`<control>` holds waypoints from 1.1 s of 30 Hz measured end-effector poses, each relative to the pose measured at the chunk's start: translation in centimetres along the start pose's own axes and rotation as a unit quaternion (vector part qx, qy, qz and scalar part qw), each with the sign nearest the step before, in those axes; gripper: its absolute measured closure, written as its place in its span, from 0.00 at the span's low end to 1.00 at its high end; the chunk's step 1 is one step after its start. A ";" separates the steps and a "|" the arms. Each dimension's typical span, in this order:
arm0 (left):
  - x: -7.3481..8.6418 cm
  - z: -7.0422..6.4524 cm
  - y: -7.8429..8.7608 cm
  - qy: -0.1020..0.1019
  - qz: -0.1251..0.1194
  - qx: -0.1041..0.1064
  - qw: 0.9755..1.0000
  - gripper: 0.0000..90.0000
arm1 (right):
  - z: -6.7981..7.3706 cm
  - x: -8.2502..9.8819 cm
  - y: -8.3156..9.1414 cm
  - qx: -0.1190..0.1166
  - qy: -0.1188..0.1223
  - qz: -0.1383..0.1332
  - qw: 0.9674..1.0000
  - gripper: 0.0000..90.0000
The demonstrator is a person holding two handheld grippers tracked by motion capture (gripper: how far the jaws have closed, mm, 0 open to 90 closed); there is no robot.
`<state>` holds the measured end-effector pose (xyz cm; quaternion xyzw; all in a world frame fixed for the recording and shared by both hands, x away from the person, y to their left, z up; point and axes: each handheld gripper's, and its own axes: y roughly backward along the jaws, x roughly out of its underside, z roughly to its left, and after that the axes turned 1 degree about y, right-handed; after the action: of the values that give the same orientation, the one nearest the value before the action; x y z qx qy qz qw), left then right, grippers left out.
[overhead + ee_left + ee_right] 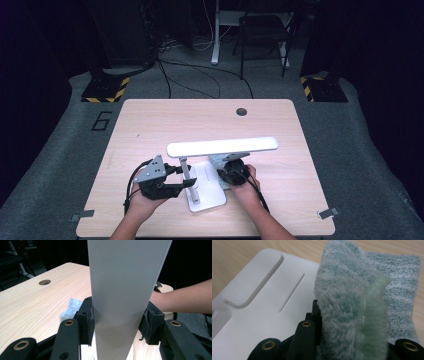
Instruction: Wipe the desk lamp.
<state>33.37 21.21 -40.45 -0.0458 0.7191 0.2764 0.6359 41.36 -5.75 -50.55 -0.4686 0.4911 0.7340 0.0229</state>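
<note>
The jaws of the left gripper point(116, 322) are clamped on the upright post of a white desk lamp point(222, 147), one pad pressed on each side. The jaws of the right gripper point(352, 322) pinch a fuzzy grey-green cloth point(352, 302), which hangs over the lamp's flat base near the middle of the table point(150, 120).

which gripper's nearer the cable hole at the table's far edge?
Right. The right gripper, shut on the cloth at the lamp base, sits almost straight below the hole. The left gripper, clamped on the lamp upright, is further left.
</note>
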 end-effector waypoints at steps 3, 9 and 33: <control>0.0 0.1 -0.1 0.001 -0.005 -0.004 1.000 0.59 | 0.2 1.0 1.2 -0.008 0.013 -0.010 1.000 0.89; 0.0 0.3 -0.5 0.004 -0.008 -0.009 1.000 0.59 | 0.2 1.8 3.6 -0.035 -0.003 -0.055 0.998 0.88; 0.0 0.7 -0.8 0.003 0.002 -0.025 1.000 0.58 | 7.2 3.2 3.8 -0.114 0.014 -0.052 0.992 0.74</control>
<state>34.36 20.89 -40.77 -0.0612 0.7135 0.2957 0.6322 32.89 -3.70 -49.59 -0.5031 0.3791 0.7766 0.0011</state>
